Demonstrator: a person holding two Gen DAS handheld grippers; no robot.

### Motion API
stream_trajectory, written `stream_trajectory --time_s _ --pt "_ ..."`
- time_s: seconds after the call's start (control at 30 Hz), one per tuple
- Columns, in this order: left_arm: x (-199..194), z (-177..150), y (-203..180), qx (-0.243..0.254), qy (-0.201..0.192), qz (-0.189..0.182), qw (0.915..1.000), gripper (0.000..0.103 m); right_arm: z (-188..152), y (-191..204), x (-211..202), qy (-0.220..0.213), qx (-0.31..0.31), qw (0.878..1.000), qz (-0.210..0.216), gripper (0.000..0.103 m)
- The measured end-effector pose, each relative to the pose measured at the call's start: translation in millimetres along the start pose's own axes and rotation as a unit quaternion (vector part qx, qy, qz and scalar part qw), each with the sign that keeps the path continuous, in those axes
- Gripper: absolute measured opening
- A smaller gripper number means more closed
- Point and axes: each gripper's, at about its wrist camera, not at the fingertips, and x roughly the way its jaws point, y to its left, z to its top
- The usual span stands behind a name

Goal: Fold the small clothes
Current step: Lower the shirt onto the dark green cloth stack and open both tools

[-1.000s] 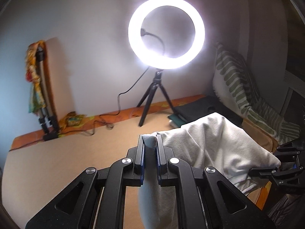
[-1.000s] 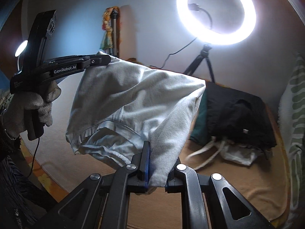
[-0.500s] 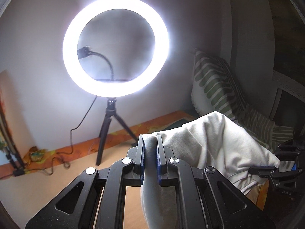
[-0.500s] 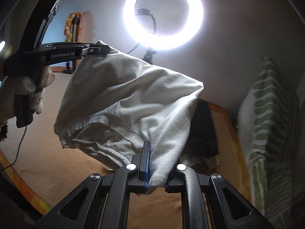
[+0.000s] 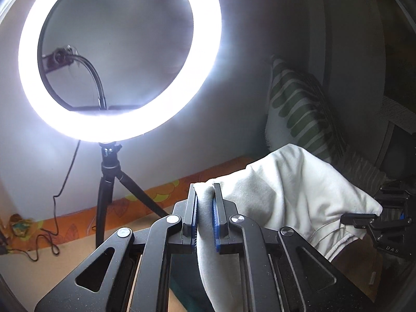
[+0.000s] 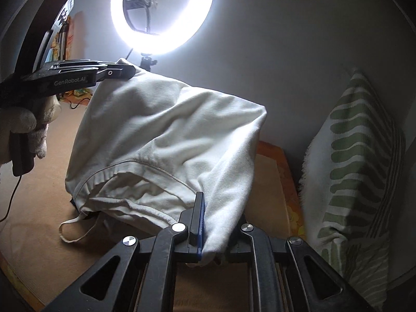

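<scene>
In the lower middle of both wrist views, a white garment (image 6: pixel 166 140) hangs in the air, stretched between the two tools. The left gripper (image 5: pixel 205 221) and the right gripper (image 6: pixel 208 228) are each nearly closed, pinching its cloth. The step looks like carrying it to the tan surface (image 6: pixel 39 208); next it must be laid flat. The left tool reads "GenRobot.AI".

A white garment (image 6: pixel 166 140), soft and creased, hangs stretched between the left tool (image 5: pixel 205 218) and the right tool (image 6: pixel 208 223), one edge pinched in each, its seamed hem and a loose drawstring loop drooping below.
</scene>
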Motion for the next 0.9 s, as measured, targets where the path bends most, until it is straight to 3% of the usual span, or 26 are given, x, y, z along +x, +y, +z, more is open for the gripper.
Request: stream_trajectory --time_s 0.27,0.5,0.6,0.67,0.73,0.83,0.9 --pt "47 -16 13 0.02 0.039 0.043 0.9981 0.008 -9 -11 56 0.013 0.011 0.999 0.03 0.009" --pt "65 -22 16 0.038 0.067 0.068 0.9947 0.008 -15 -16 68 0.027 0.02 0.998 0.048 0.009" --pt "74 -20 12 0.049 0.074 0.086 0.9923 0.015 -15 -16 70 0.037 0.025 0.998 0.044 0.013" --pt "74 -19 14 0.05 0.076 0.111 0.9896 0.034 -15 -19 75 0.046 0.029 0.998 0.038 0.019" --pt "70 -15 23 0.04 0.071 0.128 0.9884 0.047 -15 -20 75 0.049 0.032 0.998 0.019 0.034" --pt "62 -10 31 0.02 0.072 0.115 0.9905 0.048 -16 -28 71 0.052 0.055 0.997 0.016 0.038" --pt "54 -8 31 0.025 0.07 0.113 0.9909 0.054 -16 -30 65 0.045 0.063 0.997 0.009 0.044"
